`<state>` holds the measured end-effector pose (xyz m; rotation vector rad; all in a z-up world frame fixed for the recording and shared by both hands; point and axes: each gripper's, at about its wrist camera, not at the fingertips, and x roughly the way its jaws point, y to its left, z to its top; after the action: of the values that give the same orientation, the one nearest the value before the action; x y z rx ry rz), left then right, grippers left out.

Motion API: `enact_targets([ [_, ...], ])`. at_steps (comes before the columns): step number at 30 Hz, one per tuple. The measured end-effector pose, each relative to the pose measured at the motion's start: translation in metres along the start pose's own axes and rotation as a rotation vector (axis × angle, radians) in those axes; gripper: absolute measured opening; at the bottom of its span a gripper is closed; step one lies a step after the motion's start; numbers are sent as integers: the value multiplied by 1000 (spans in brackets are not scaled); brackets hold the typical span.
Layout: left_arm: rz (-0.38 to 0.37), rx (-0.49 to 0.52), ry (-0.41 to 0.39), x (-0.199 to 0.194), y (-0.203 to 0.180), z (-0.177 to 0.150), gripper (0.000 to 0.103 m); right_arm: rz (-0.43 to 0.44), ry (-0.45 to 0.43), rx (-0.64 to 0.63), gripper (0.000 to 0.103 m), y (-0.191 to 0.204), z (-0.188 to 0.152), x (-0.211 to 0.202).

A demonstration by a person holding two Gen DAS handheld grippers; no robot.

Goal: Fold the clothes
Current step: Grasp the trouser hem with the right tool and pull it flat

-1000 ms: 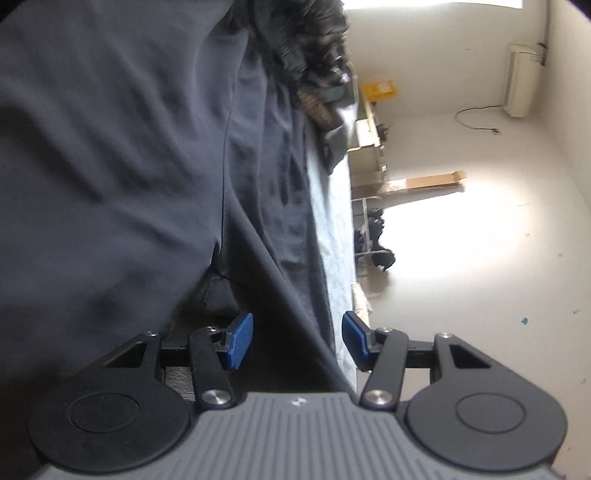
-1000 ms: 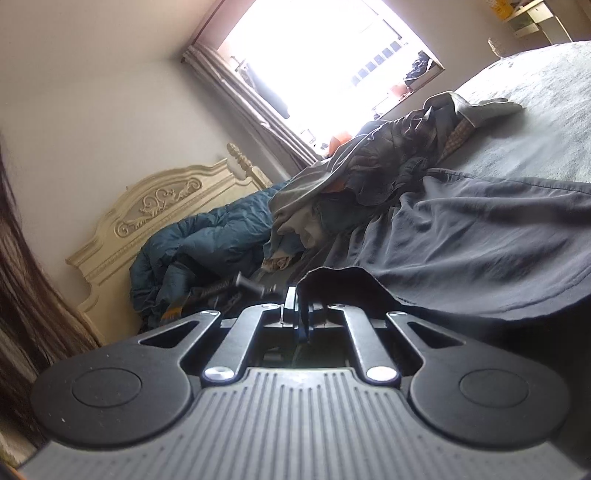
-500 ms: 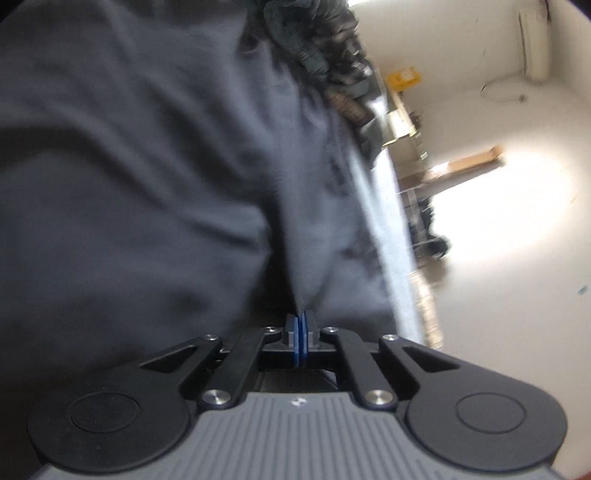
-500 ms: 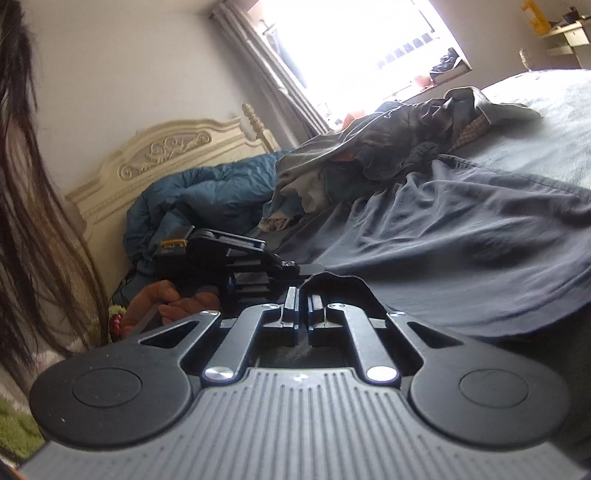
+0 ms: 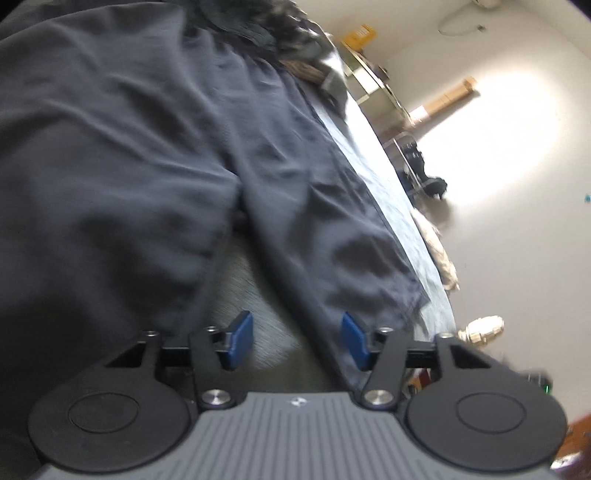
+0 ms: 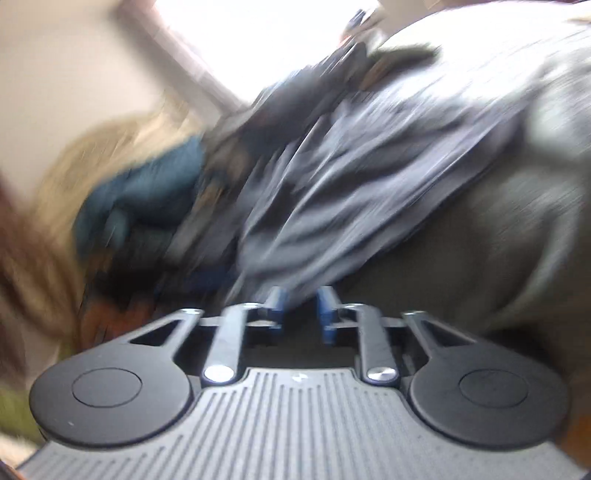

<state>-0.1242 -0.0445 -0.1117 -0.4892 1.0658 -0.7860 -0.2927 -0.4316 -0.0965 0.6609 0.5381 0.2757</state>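
A pair of dark navy trousers lies spread on the grey bed cover. In the left wrist view my left gripper is open, its blue pads wide apart; one trouser leg runs down past its right pad. In the blurred right wrist view the trousers lie crumpled on the bed just ahead. My right gripper has its pads parted with a clear gap and dark cloth right at their tips; nothing is pinched between them.
A heap of other dark clothes sits at the far end of the bed. A blue quilt and a cream headboard lie to the left. The bed's edge drops to the pale floor at right.
My left gripper shut on the trousers half a second ago and has opened again. My right gripper was shut on the cloth and has now parted. Both views swung; the right one is blurred.
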Motion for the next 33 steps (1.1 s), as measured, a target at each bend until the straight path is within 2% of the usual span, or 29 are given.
enact_targets([
  [1, 9, 20, 8, 4, -6, -2, 56, -47, -58, 37, 48, -11, 11, -6],
  [2, 26, 47, 9, 6, -12, -6, 56, -88, -115, 79, 51, -23, 23, -10],
  [3, 45, 79, 3, 7, -18, -11, 56, -127, -170, 123, 52, -35, 36, -14],
  [5, 86, 147, -10, 9, -31, -20, 56, -207, -227, 185, 53, -60, 58, -11],
  [7, 141, 224, -27, 11, -46, -30, 55, -270, -214, 197, 53, -79, 76, 1],
  [9, 197, 293, -40, 10, -57, -42, 49, -272, -144, 178, 53, -87, 83, 20],
  [11, 215, 322, -39, 16, -62, -46, 32, -272, -77, 131, 53, -87, 86, 38],
  [12, 211, 317, -32, 19, -61, -48, 28, -279, -53, 85, 53, -82, 84, 46],
  [13, 211, 307, -27, 21, -60, -50, 9, -286, -29, 40, 52, -77, 82, 53],
  [15, 217, 283, -30, 24, -56, -53, 3, -314, -12, -37, 34, -69, 79, 59],
  [16, 211, 277, -34, 23, -55, -55, 2, -314, -8, -51, 12, -67, 79, 59],
  [17, 201, 282, -39, 21, -57, -56, 1, -314, -4, -64, 6, -64, 79, 59],
  [19, 179, 303, -53, 16, -60, -57, 1, -318, -17, -96, 3, -55, 82, 54],
  [23, 155, 313, -42, 15, -59, -58, 1, -336, -53, -140, 2, -37, 98, 40],
  [27, 167, 310, -10, 21, -49, -61, 4, -398, -32, -114, 3, -45, 93, 44],
  [30, 107, 274, 7, 13, -39, -64, 18, -431, 2, -87, 8, -62, 86, 55],
  [31, 89, 270, 4, 7, -36, -65, 23, -435, -7, -92, 14, -62, 85, 54],
  [32, 80, 277, -8, 0, -34, -65, 26, -451, -23, -102, 26, -59, 87, 49],
  [33, 70, 283, -21, -8, -33, -66, 27, -473, -42, -113, 32, -55, 90, 43],
])
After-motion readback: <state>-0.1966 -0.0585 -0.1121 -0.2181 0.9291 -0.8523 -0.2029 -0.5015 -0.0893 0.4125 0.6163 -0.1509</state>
